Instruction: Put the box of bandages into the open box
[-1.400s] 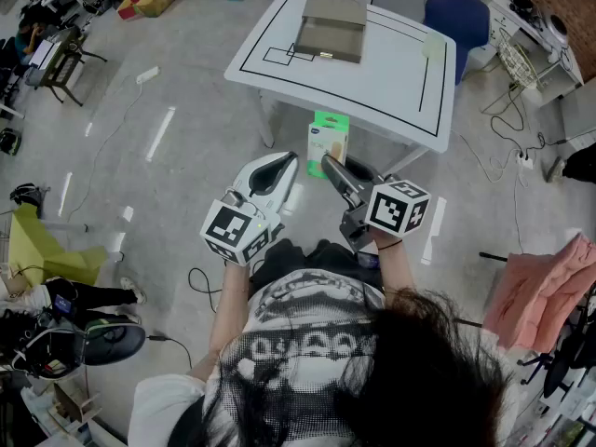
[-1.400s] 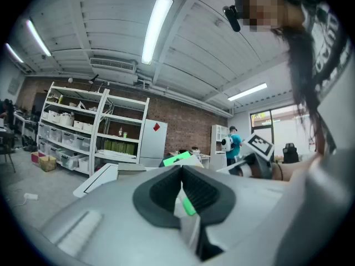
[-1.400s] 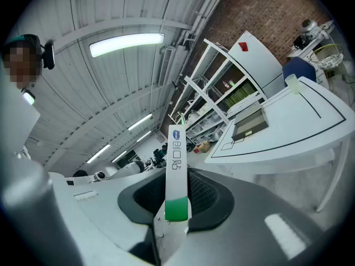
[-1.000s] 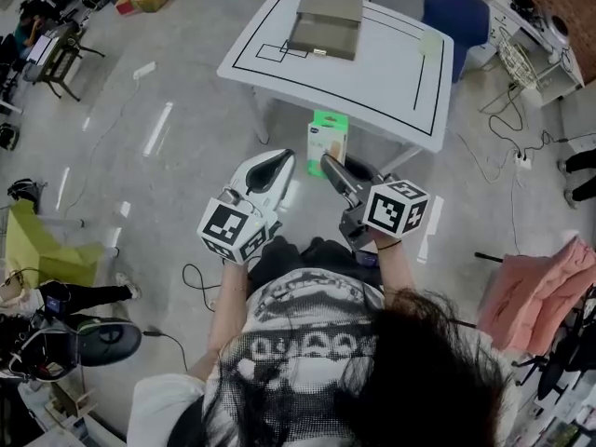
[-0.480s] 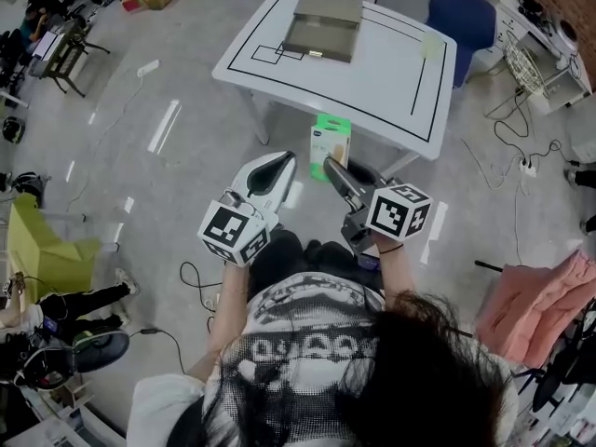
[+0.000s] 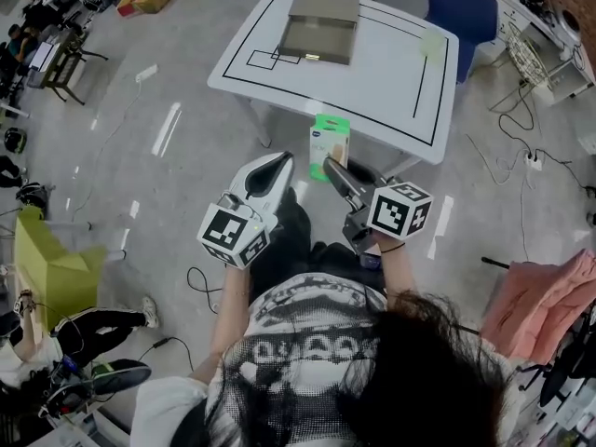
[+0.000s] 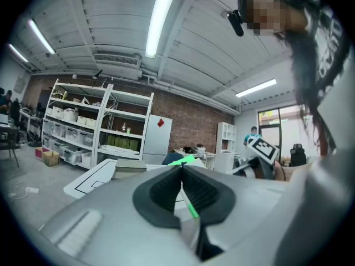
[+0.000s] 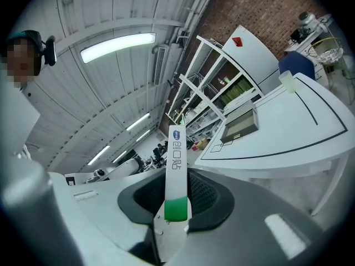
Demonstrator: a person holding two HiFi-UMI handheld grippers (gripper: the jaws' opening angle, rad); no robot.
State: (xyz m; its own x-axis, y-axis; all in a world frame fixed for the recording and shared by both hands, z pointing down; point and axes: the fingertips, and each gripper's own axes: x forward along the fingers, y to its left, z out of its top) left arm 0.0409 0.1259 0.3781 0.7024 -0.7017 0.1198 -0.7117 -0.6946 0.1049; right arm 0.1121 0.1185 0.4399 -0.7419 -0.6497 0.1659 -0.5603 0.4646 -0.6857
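Observation:
The box of bandages (image 6: 329,145), green and white, stands upright between the jaws of my right gripper (image 6: 328,166), which is shut on it; in the right gripper view the box of bandages (image 8: 176,165) rises narrow edge up from my right gripper (image 8: 176,204). My left gripper (image 6: 277,160) is beside it, shut and holding nothing; the pads of the left gripper (image 7: 182,168) meet. The open box (image 6: 319,24), olive-grey, sits at the far left of the white table (image 6: 391,82), ahead of both grippers. It shows also as the open box (image 8: 239,125) in the right gripper view.
A pale cup (image 6: 431,47) stands at the table's far right corner. A blue chair (image 6: 463,12) is behind the table. Pink cloth (image 6: 545,296) lies at the right, a yellow-green object (image 6: 42,268) at the left. Cables (image 6: 507,156) run over the floor.
The table and open box have shifted slightly in the head view as the person moves. Both grippers keep their places, with the box of bandages still in the right one.

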